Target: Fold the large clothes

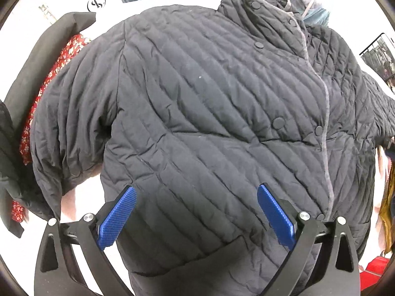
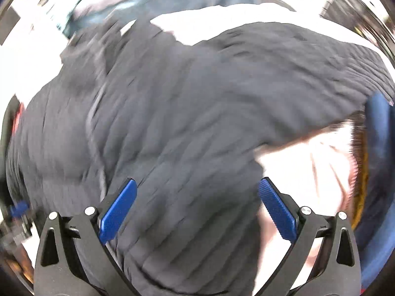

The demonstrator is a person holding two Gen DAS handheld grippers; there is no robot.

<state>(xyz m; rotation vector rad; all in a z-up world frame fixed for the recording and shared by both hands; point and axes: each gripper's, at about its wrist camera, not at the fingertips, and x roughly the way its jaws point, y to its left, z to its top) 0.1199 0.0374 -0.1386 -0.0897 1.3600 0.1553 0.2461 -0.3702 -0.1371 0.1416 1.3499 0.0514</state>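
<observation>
Hovering my left gripper [image 1: 196,218] and right gripper [image 2: 197,211], jaws wide and gripping nothing, over the dark quilted jacket [image 1: 209,113] lying front-up.

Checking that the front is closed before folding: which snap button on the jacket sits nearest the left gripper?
The one at the hem, beside the grey placket just beyond the left gripper's right finger; the other snaps sit higher, toward the collar.

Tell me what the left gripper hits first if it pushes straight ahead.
Most likely the dark quilted puffer jacket: its front panel fills the view between the open blue pads of the left gripper. Depth is unclear.
</observation>
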